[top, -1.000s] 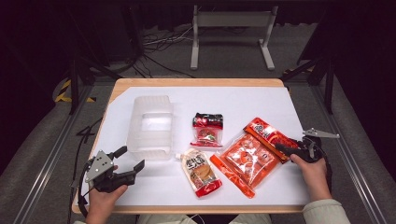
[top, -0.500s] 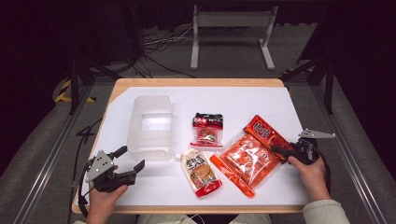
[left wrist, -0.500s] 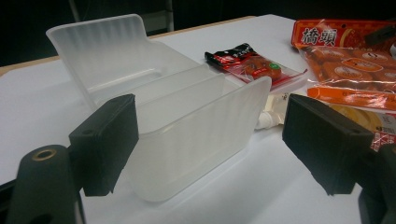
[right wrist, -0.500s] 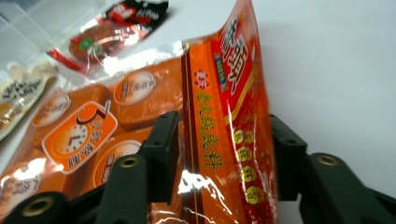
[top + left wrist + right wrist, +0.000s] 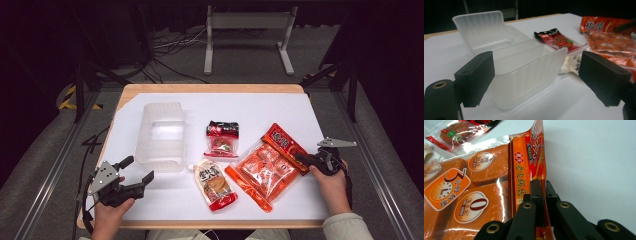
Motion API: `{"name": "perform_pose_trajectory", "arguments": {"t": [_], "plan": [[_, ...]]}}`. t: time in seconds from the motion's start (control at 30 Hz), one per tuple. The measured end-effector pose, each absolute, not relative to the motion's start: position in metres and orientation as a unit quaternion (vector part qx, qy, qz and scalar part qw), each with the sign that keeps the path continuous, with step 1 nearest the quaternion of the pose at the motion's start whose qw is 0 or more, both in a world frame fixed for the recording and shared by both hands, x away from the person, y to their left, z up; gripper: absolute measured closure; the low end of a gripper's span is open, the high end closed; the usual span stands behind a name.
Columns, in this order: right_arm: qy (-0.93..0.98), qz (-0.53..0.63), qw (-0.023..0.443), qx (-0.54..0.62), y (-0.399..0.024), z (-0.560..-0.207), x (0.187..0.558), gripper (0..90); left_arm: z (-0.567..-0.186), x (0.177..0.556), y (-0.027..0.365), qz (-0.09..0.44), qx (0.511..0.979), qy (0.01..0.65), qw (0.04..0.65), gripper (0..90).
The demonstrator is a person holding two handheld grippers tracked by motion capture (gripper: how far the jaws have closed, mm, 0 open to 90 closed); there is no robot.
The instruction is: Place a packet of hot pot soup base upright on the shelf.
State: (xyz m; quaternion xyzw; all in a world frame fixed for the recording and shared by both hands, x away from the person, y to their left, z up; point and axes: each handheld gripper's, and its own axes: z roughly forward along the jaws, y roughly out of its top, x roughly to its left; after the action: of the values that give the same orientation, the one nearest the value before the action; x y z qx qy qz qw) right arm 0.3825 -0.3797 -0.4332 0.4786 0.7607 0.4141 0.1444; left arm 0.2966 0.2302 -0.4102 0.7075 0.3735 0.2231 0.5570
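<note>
Orange bag (image 5: pixel 267 167): it lies flat on the white table (image 5: pixel 300 107), near my right side; my right gripper (image 5: pixel 306 160) is pinched tight on its edge, jaws together with the bag between them
Left gripper (image 5: pixel 136 175): my jaws are wide apart with nothing in them; they sit low, just in front of the clear box (image 5: pixel 161 135)
Clear box: stands on the table, left of the snacks
Small red and black pack (image 5: pixel 222 139): lies between the box and the orange bag
Pouch (image 5: pixel 216 183): lies near the front, beside the orange bag
</note>
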Motion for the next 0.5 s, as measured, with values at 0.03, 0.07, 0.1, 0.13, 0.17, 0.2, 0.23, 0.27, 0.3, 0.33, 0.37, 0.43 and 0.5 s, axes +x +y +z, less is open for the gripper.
{"name": "perform_pose_trajectory", "arguments": {"t": [0.03, 0.07, 0.1, 0.13, 0.17, 0.2, 0.23, 0.27, 0.3, 0.33, 0.37, 0.43, 0.5], "plan": [[0.759, 0.417, 0.143, 0.479, -0.38, -0.432, 0.382, 90.0, -0.408, 0.295, 0.23, 0.221, 0.707, 0.373, 0.559, 12.3], [0.757, 0.421, 0.14, 0.48, -0.381, -0.431, 0.382, 90.0, -0.406, 0.294, 0.228, 0.224, 0.709, 0.37, 0.558, 12.4], [0.755, 0.423, 0.136, 0.481, -0.382, -0.429, 0.382, 90.0, -0.404, 0.293, 0.228, 0.226, 0.711, 0.369, 0.555, 12.4], [0.754, 0.425, 0.135, 0.482, -0.383, -0.428, 0.382, 90.0, -0.402, 0.292, 0.226, 0.23, 0.714, 0.366, 0.551, 13.0], [0.753, 0.428, 0.133, 0.482, -0.385, -0.426, 0.381, 90.0, -0.4, 0.291, 0.225, 0.228, 0.717, 0.365, 0.549, 14.0], [0.752, 0.43, 0.133, 0.482, -0.385, -0.424, 0.38, 90.0, -0.4, 0.291, 0.225, 0.228, 0.717, 0.365, 0.549, 15.3], [0.752, 0.43, 0.133, 0.482, -0.385, -0.424, 0.38, 90.0, -0.399, 0.291, 0.225, 0.226, 0.718, 0.365, 0.547, 15.3], [0.749, 0.436, 0.133, 0.481, -0.386, -0.421, 0.378, 90.0, -0.397, 0.292, 0.222, 0.224, 0.726, 0.368, 0.536, 16.8], [0.748, 0.437, 0.133, 0.482, -0.387, -0.419, 0.377, 90.0, -0.396, 0.291, 0.222, 0.226, 0.728, 0.368, 0.533, 17.9], [0.747, 0.439, 0.134, 0.482, -0.387, -0.418, 0.377, 90.0, -0.396, 0.291, 0.222, 0.226, 0.728, 0.368, 0.533, 18.9], [0.747, 0.439, 0.134, 0.482, -0.387, -0.418, 0.377, 90.0, -0.395, 0.291, 0.221, 0.228, 0.73, 0.369, 0.528, 18.9], [0.744, 0.448, 0.141, 0.475, -0.387, -0.407, 0.372, 90.0, -0.391, 0.291, 0.221, 0.227, 0.73, 0.369, 0.528, 22.4], [0.743, 0.454, 0.145, 0.469, -0.387, -0.4, 0.37, 90.0, -0.387, 0.292, 0.222, 0.213, 0.726, 0.371, 0.538, 23.9]]}}
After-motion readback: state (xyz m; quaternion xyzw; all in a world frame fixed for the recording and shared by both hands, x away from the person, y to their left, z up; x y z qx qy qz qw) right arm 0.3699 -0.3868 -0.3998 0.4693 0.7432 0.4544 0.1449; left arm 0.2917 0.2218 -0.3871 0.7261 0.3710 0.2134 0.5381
